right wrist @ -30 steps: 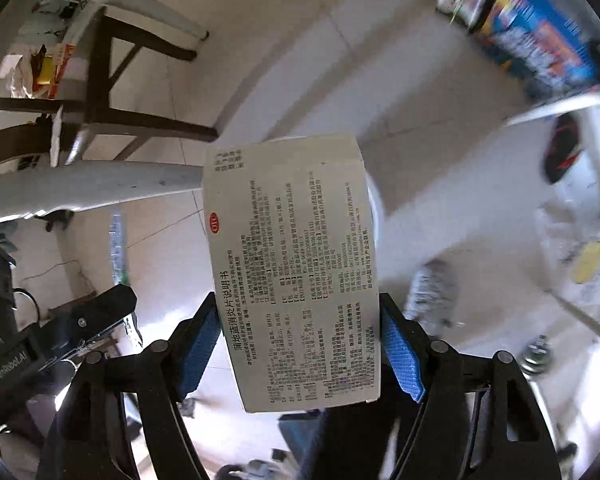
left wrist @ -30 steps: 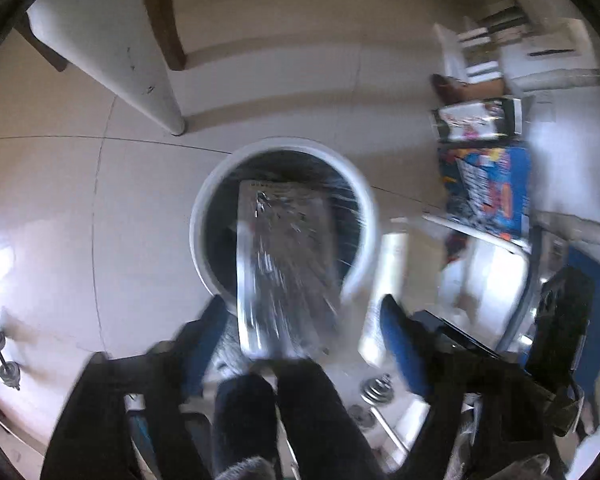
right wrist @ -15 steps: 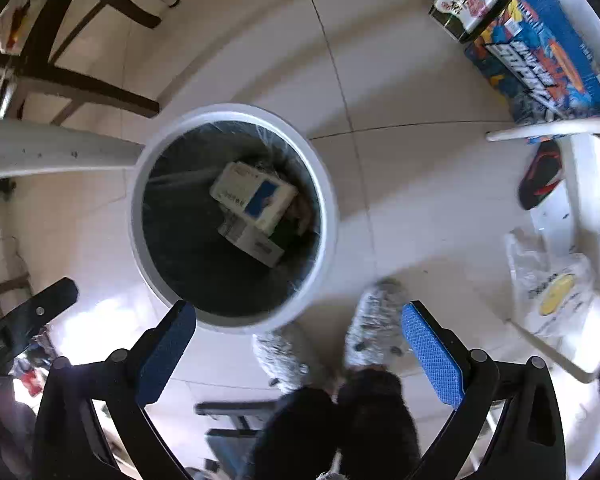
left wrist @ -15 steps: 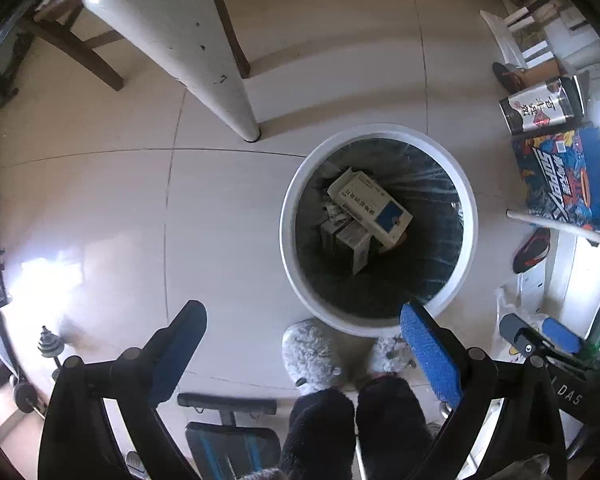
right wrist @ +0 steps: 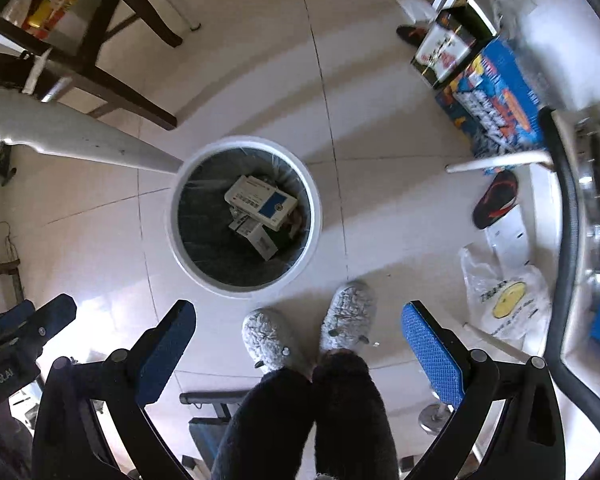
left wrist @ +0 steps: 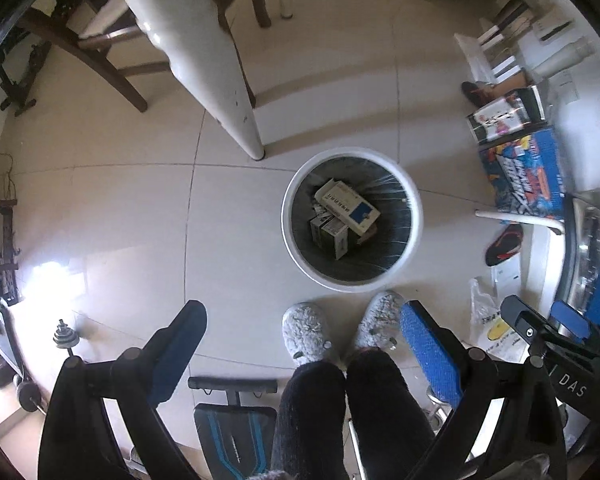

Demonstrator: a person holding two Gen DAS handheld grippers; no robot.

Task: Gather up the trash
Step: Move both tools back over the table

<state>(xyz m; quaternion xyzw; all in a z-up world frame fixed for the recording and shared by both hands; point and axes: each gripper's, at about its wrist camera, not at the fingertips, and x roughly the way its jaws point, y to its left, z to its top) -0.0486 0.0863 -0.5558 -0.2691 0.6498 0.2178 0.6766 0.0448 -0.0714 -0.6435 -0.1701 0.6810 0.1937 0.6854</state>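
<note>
- Left wrist view: the left gripper (left wrist: pixel 304 332) points straight down at the tiled floor (left wrist: pixel 120 208). Its jaws stand wide apart after opening further a moment ago, and nothing lies between the blue pads (left wrist: pixel 430 350).
- Same view: a round white bin (left wrist: pixel 286 216) with a dark liner stands on the floor, just beside a white table leg (left wrist: pixel 236 120). The trash rests inside it: a white-and-blue carton (left wrist: pixel 348 206) lying on top of smaller boxes (left wrist: pixel 328 234).
- Same view: the person's grey slippers (left wrist: pixel 306 334) stand side by side just short of the bin rim, seen between the fingers.
- Right wrist view: the right gripper (right wrist: pixel 298 334) also points down. Its jaws have likewise just widened, are fully spread and hold nothing.
- Same view: the bin (right wrist: pixel 316 216) sits ahead of the fingertips and apart from them, with the carton (right wrist: pixel 260 202) uppermost among the boxes (right wrist: pixel 256 236).
- Same view: the slippers (right wrist: pixel 270 340) are near the rim; a white plastic bag (right wrist: pixel 508 300) lies on the floor to the right.
</note>
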